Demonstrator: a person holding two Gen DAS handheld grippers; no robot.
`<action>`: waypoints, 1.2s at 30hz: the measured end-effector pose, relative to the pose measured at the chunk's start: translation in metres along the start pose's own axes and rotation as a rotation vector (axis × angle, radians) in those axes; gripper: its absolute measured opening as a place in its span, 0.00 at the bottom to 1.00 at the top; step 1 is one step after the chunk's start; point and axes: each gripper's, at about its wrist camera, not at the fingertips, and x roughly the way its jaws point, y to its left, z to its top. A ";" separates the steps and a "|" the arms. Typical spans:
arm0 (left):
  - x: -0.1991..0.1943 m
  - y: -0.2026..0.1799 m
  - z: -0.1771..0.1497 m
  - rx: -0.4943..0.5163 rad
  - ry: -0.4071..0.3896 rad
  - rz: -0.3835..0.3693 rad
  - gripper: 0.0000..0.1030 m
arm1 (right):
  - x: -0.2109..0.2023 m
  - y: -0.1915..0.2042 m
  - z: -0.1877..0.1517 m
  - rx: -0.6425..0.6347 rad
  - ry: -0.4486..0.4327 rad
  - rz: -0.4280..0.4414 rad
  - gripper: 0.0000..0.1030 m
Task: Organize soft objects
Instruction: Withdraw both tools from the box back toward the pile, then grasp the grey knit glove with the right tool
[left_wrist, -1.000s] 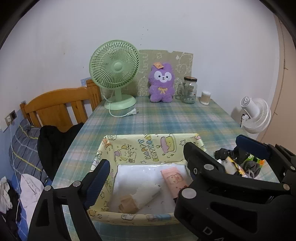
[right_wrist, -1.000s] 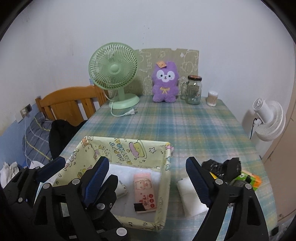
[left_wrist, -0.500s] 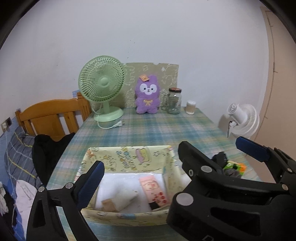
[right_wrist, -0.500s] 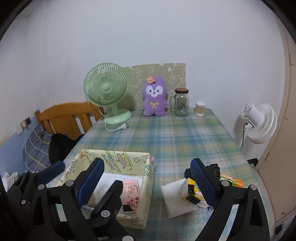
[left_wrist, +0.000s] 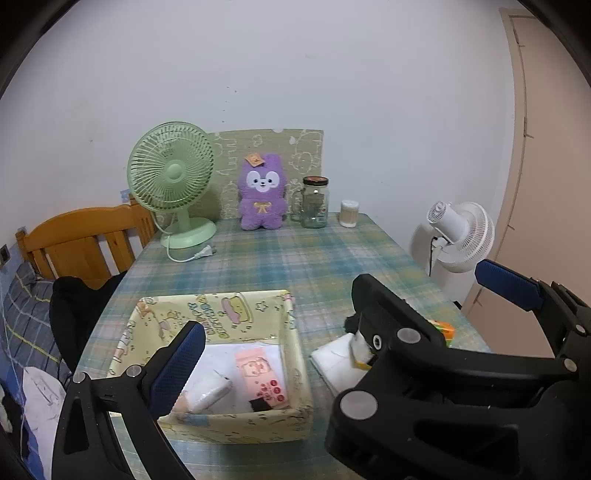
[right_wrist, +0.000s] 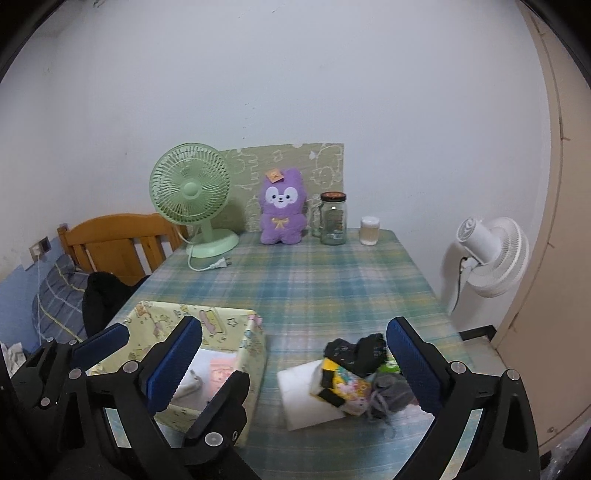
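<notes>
Two views. Left wrist: left gripper (left_wrist: 332, 325) jaws just opened wide, nothing btwn them, above yellow cartoon-print fabric box (left_wrist: 236, 310) on plaid tablecloth (left_wrist: 295, 254). In the box: pink tissue pack (left_wrist: 260, 380) & white wrapped roll (left_wrist: 207, 393).

Right wrist: right gripper (right_wrist: 295, 362) jaws just spread, empty, over pile of soft items (right_wrist: 354, 380) w/ white foam block (right_wrist: 299, 391), right of box. Purple plush toy (right_wrist: 282, 212) upright at far edge.

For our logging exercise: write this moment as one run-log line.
left gripper: open, empty | right gripper: open, empty | box: pink packet inside | soft pile: outside
</notes>
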 end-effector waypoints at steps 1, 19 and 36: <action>-0.001 -0.003 0.000 0.004 -0.002 -0.004 1.00 | -0.001 -0.003 -0.001 -0.001 -0.002 0.003 0.99; 0.011 -0.056 -0.015 0.028 -0.016 -0.047 1.00 | -0.010 -0.055 -0.025 0.053 0.002 -0.055 0.98; 0.041 -0.095 -0.035 0.073 0.062 -0.090 0.99 | 0.004 -0.100 -0.055 0.117 0.045 -0.080 0.98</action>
